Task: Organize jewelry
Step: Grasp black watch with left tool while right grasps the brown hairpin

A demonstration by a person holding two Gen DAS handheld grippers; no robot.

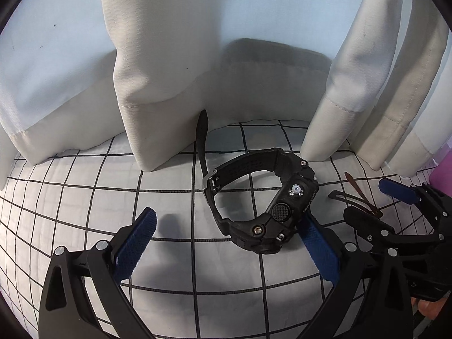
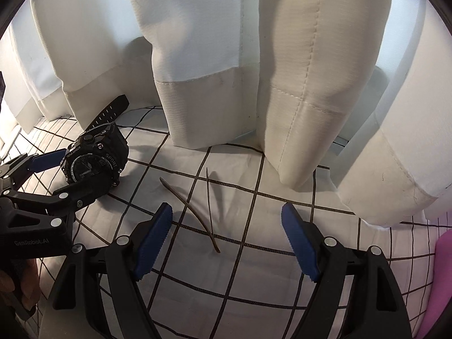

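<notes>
A black sport watch (image 1: 260, 200) lies on its side on the white grid-patterned bedsheet (image 1: 84, 186), its strap end pointing to the curtain. My left gripper (image 1: 228, 220) is open, its jaws either side of the watch; the right blue pad (image 1: 319, 251) is close beside the watch case. In the right wrist view the watch (image 2: 90, 159) is at the left, with the left gripper (image 2: 59, 173) around it. A thin brown V-shaped hair clip (image 2: 202, 212) lies on the sheet just ahead of my open, empty right gripper (image 2: 226, 226). It also shows in the left wrist view (image 1: 358, 192).
Cream curtains (image 1: 158, 56) hang down to the sheet along the back, close behind the watch and clip. A pink object (image 2: 440, 282) sits at the far right edge. The right gripper (image 1: 375, 203) shows at the right of the left wrist view.
</notes>
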